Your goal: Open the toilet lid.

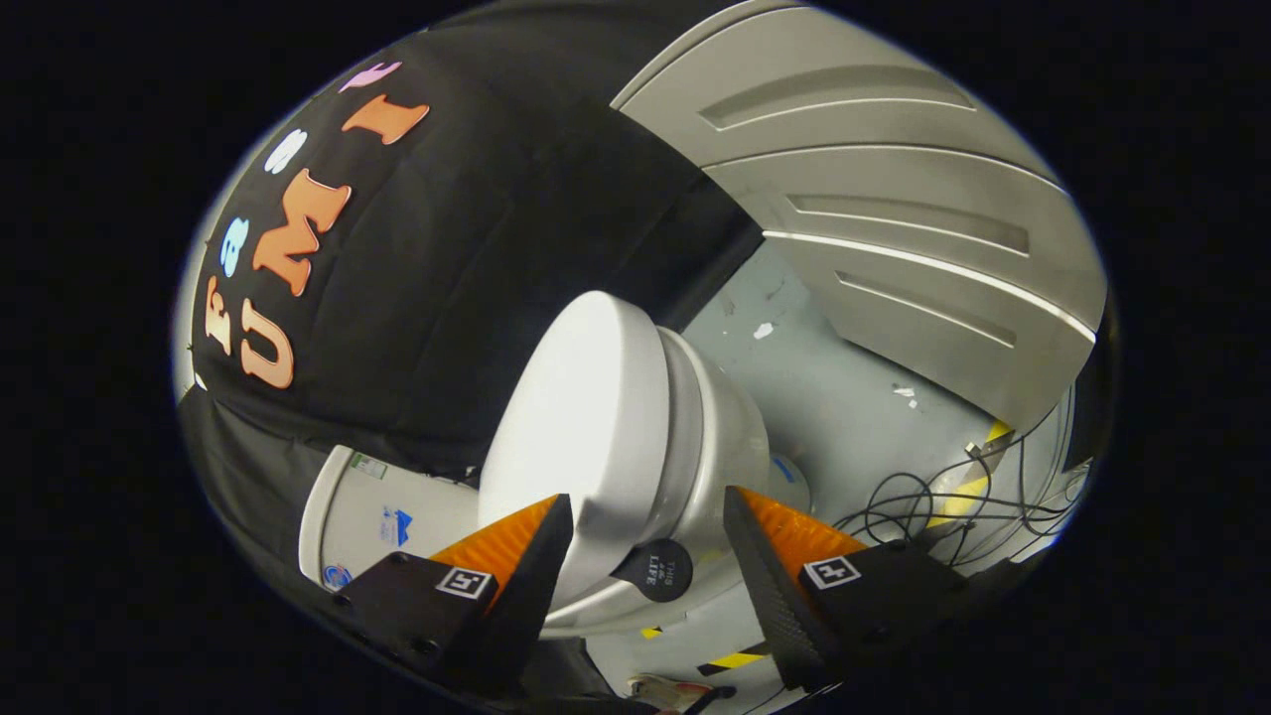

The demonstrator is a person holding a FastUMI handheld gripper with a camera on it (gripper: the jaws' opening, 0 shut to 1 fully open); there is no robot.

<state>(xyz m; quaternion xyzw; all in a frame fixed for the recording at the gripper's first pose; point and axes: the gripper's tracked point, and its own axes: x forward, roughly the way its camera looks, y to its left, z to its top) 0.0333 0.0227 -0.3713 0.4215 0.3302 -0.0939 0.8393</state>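
Just ahead, one toilet lid (586, 417) sits closed on one toilet (715, 447), between the gripper's (647, 526) spread jaws.

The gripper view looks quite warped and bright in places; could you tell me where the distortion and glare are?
Gripper view: fisheye bends the grey panels into curves; glare washes out the toilet lid; the open gripper frames the lid's edge; cables stay sharp.

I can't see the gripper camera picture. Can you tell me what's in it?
The gripper is open, its fingers on either side of the front edge of a white toilet whose lid is down. Cables lie on the floor beyond.
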